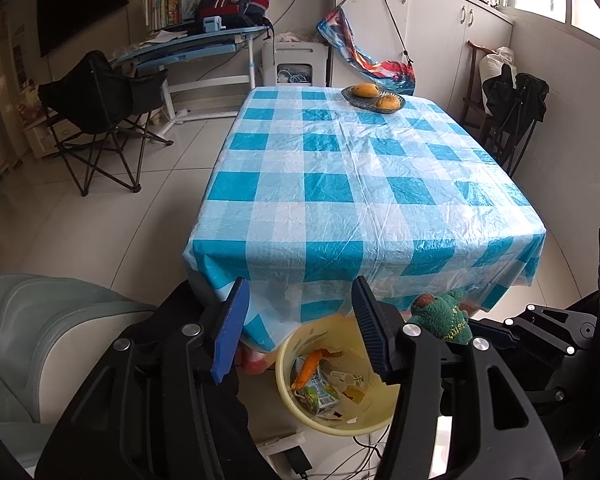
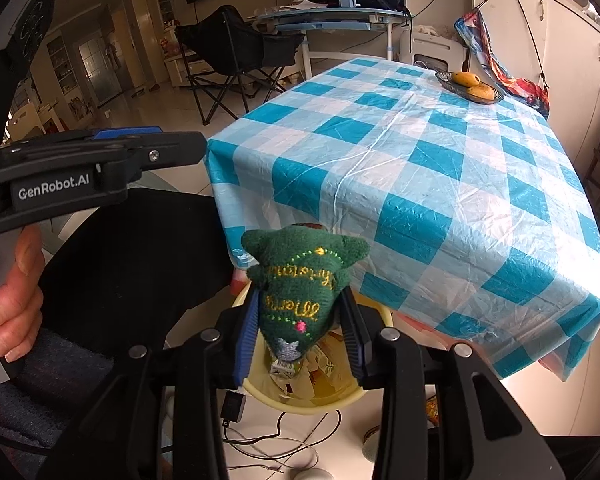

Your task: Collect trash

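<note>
Right gripper [image 2: 300, 336] clamped on green plush tree [image 2: 300, 284] with gold embroidered lettering, above yellow bin [image 2: 260, 390].

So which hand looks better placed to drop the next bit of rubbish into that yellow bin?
The right gripper: its jaws clamp the green plush tree directly over the yellow bin. The left gripper is open and holds nothing.
</note>
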Tool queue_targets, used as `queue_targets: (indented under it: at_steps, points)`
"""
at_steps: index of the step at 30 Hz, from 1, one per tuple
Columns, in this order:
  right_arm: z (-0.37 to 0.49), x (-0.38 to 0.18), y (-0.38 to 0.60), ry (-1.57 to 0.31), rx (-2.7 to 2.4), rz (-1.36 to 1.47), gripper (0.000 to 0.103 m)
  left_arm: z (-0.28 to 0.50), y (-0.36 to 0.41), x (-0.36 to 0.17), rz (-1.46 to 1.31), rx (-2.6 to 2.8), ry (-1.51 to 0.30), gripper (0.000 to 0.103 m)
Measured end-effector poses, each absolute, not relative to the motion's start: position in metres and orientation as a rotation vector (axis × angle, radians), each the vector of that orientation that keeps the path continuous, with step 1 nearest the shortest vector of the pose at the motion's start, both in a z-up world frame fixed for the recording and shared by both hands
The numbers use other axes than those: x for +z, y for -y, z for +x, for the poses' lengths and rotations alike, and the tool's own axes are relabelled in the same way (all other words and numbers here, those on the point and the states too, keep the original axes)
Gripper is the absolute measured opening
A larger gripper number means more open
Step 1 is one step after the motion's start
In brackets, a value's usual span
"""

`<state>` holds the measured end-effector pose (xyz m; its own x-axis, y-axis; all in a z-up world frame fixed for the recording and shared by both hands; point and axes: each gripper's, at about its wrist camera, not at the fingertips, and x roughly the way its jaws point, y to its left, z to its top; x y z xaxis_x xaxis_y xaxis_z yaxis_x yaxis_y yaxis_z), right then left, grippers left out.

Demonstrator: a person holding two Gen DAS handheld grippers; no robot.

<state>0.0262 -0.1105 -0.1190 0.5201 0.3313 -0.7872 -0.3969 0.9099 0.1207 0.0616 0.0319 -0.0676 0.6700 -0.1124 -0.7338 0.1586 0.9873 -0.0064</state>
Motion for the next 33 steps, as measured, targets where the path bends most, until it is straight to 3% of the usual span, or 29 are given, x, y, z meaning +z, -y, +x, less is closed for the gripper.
queue_targets:
  at_steps: [5,10,17,19,30,33]
  points:
    - [0.028,-0.12,0.107,-0.922,0.428,-0.087,0.041,0.062,-0.034,-0.067,0.058,-0.148,-0.819,0.052]
    - [0.03,-0.119,0.108,-0.913,0.408,-0.085,0.051,0.062,-0.035,-0.067,0.056,-0.147,-0.82,0.052]
    - [0.031,-0.12,0.11,-0.914,0.394,-0.083,0.054,0.062,-0.036,-0.067,0.06,-0.148,-0.819,0.052]
    - [0.032,-0.119,0.111,-0.91,0.378,-0.087,0.061,0.062,-0.036,-0.067,0.06,-0.147,-0.819,0.053]
    - [0.017,-0.101,0.131,-0.83,0.159,-0.088,0.092,0.051,-0.038,-0.053,0.114,-0.063,-0.74,0.084]
    - [0.005,-0.093,0.133,-0.791,0.091,-0.102,0.096,0.046,-0.04,-0.05,0.126,-0.055,-0.72,0.09]
